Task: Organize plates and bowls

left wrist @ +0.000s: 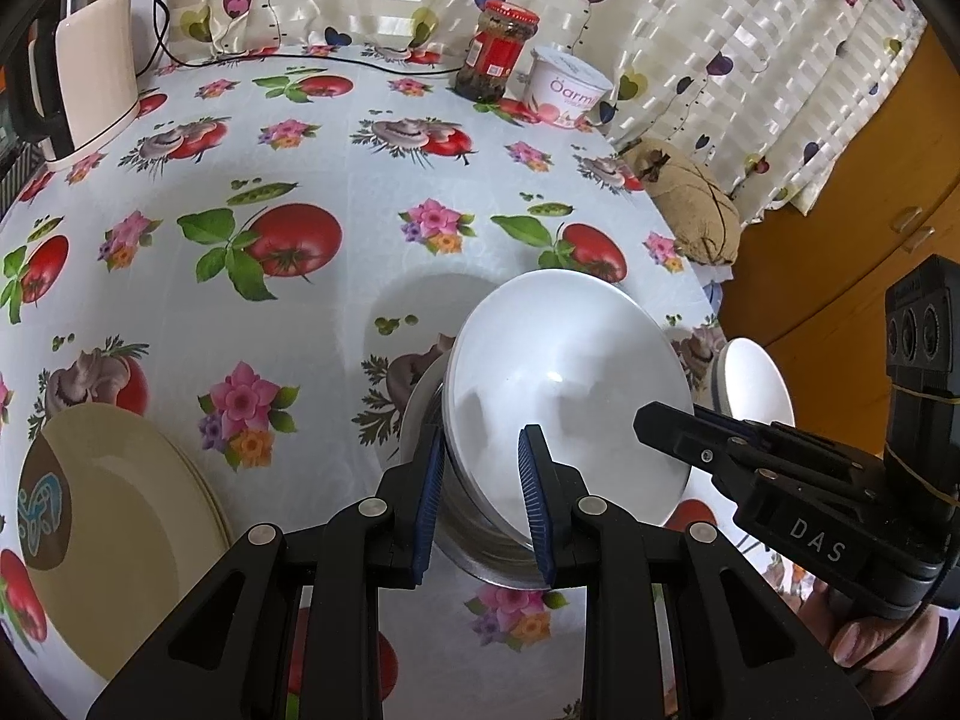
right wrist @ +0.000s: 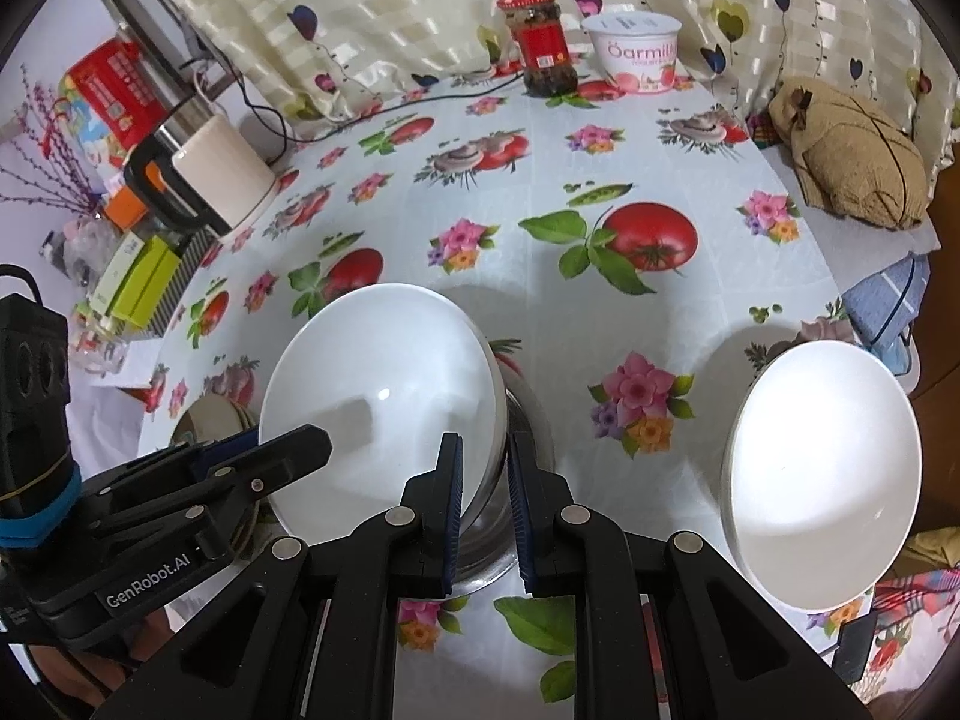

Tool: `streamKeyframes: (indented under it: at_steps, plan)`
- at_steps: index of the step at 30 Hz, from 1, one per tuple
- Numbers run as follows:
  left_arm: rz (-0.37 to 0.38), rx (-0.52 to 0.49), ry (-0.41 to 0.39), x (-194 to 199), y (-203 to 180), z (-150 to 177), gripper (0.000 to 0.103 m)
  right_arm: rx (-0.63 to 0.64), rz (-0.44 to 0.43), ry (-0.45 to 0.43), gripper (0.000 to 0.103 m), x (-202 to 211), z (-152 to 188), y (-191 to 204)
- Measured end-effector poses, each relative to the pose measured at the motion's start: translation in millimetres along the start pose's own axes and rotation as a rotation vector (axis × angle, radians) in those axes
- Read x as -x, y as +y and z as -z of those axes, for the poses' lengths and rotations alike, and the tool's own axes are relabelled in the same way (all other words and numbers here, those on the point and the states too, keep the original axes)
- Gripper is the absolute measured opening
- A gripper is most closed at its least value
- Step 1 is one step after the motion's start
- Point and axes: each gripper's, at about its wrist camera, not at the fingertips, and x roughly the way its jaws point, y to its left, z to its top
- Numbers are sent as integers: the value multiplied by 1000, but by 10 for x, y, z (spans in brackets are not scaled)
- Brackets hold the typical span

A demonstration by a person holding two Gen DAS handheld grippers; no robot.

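Both grippers clamp white bowl [left wrist: 564, 384] rim; left gripper [left wrist: 483, 504], right gripper [right wrist: 485, 516].

Probably home dining spot: floral tablecloth [left wrist: 336, 138], kettle [right wrist: 210, 180], heart-print curtain [left wrist: 720, 30].

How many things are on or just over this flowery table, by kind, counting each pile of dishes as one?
Bowl piles: 2, the white-in-steel pile and the white bowl
Plate pile: 1
Jar: 1
Yogurt tub: 1
Kettle: 1
Total: 6
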Motion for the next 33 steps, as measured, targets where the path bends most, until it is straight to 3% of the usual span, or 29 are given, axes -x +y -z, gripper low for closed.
streamKeyframes:
  at_steps: [17, 33]
  plan:
    - [5, -1, 30, -140, 18, 25, 27, -7, 2, 32, 17, -139, 14, -60]
    - [-7, -15, -14, -69, 27, -3, 27, 3, 9, 25, 18, -161, -3, -77]
